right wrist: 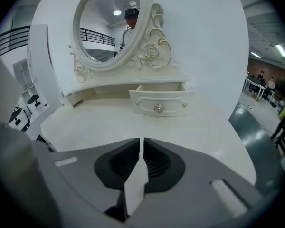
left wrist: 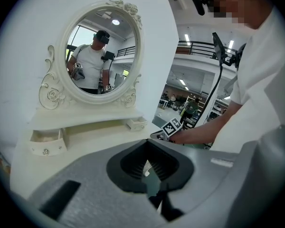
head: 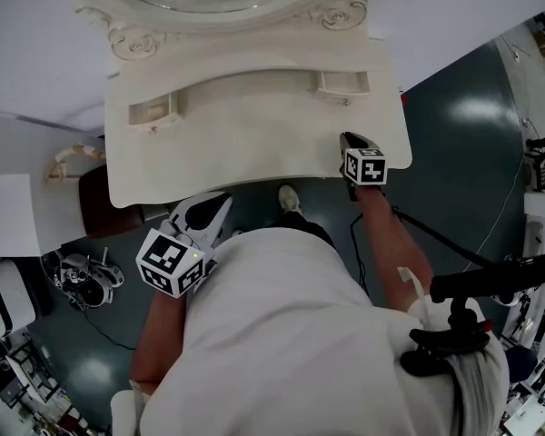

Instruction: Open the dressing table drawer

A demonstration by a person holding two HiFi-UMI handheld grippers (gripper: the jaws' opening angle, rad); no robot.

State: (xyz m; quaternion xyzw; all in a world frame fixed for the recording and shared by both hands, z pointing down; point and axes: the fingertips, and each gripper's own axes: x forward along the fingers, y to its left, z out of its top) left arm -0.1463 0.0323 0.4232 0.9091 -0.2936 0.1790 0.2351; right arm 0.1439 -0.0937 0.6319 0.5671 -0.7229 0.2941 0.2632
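The dressing table is cream-white, with carved scrollwork round an oval mirror and a low shelf beneath it. A small drawer sits at each end of that shelf, resting on the worktop.

The right drawer stands pulled out of its slot, so its open top shows behind the front panel. The panel is framed by a raised moulding and has a round metal knob at its centre. The left drawer is of the same make and also stands out from its slot, with part of its inside in view.

The right gripper hangs over the front right part of the worktop, pointing at the right drawer and well apart from it. Its jaws are barely apart, a thin slit between the tips, with nothing in it.

The left gripper is at the front edge of the worktop, left of centre. Its jaws are together and hold nothing.
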